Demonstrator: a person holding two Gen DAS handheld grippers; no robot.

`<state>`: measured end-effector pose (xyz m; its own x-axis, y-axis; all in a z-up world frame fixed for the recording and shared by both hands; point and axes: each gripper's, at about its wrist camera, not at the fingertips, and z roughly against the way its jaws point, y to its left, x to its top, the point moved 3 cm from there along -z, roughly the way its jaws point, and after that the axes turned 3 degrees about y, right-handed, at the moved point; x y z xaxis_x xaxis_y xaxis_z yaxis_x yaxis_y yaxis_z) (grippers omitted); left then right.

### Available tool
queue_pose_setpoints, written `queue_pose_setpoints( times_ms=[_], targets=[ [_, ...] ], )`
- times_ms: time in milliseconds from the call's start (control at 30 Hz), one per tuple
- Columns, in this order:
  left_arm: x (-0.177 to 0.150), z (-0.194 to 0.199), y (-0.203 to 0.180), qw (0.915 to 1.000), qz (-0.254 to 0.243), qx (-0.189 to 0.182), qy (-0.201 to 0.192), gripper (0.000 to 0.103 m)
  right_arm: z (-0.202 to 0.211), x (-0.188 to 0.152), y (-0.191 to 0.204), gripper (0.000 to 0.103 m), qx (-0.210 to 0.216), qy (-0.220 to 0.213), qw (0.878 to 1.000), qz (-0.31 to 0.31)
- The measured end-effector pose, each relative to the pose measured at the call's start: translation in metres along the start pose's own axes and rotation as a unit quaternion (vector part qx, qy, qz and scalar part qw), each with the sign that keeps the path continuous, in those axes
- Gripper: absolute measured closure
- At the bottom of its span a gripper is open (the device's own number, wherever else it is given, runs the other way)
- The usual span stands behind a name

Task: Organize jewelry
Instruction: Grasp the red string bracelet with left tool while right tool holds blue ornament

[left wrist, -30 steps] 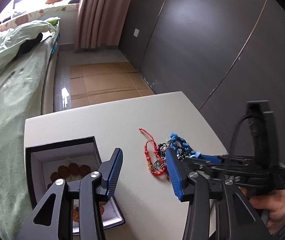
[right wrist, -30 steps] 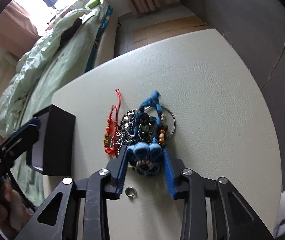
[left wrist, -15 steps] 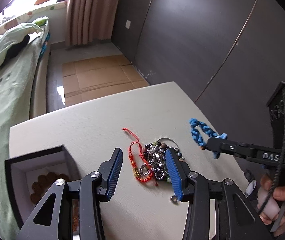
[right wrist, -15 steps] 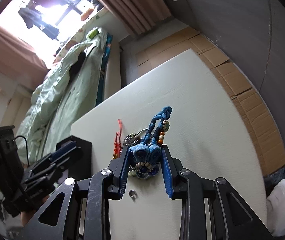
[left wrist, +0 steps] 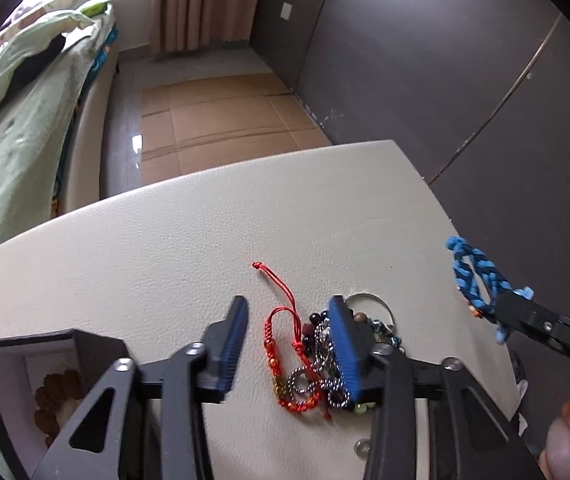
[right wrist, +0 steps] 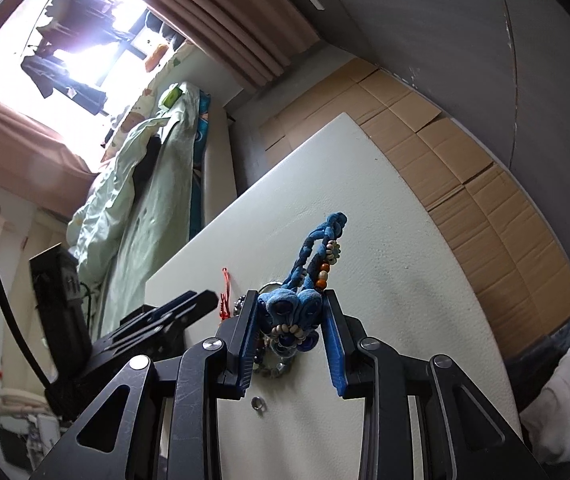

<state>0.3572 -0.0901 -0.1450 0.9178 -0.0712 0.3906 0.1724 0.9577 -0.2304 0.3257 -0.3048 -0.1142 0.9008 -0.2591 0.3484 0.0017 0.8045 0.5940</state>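
Your right gripper's fingers (right wrist: pixel 335 344) are closed on the blue braided bracelet (right wrist: pixel 305 280), lifted clear of the desk (left wrist: pixel 165 256). Your left gripper (left wrist: pixel 289 344) is wide apart, holding nothing, over the jewelry pile (left wrist: pixel 317 364) near the desk's near edge. Left view only: the open box (left wrist: pixel 1 392) at the near-left corner, holding brown beads (left wrist: pixel 55 396). A small ring (right wrist: pixel 258 402) lies beside the pile.

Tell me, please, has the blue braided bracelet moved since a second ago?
Yes. The blue braided bracelet, clamped in the right gripper, has come up off the jewelry pile on the table and now hangs to its right.
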Motion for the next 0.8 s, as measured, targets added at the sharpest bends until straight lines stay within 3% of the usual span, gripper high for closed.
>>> queue_pose_setpoints(
  times_ms=[133,267,333,367,800],
  targets=[
    [-0.002,-0.010,-0.001,0.9997,-0.005,0.021,0.011,0.065,0.001,0.000,-0.001,0.072,0.001,-0.002,1.000,-0.003],
    [-0.005,-0.015,-0.002,0.9992,-0.008,0.035,0.017,0.075,0.002,0.001,-0.004,0.072,0.001,0.000,1.000,-0.006],
    [-0.007,-0.014,-0.002,0.9989,-0.012,0.039,0.022,0.097,0.002,0.001,-0.003,0.072,0.000,0.000,1.000,-0.006],
    [-0.007,-0.013,-0.001,0.9989,-0.012,0.040,0.023,0.100,0.002,0.001,-0.003,0.072,-0.001,0.000,1.000,-0.005],
    [-0.013,0.052,-0.003,0.9989,-0.008,-0.009,-0.046,0.101,0.008,-0.003,0.017,0.072,0.015,-0.009,1.000,0.022]
  ],
)
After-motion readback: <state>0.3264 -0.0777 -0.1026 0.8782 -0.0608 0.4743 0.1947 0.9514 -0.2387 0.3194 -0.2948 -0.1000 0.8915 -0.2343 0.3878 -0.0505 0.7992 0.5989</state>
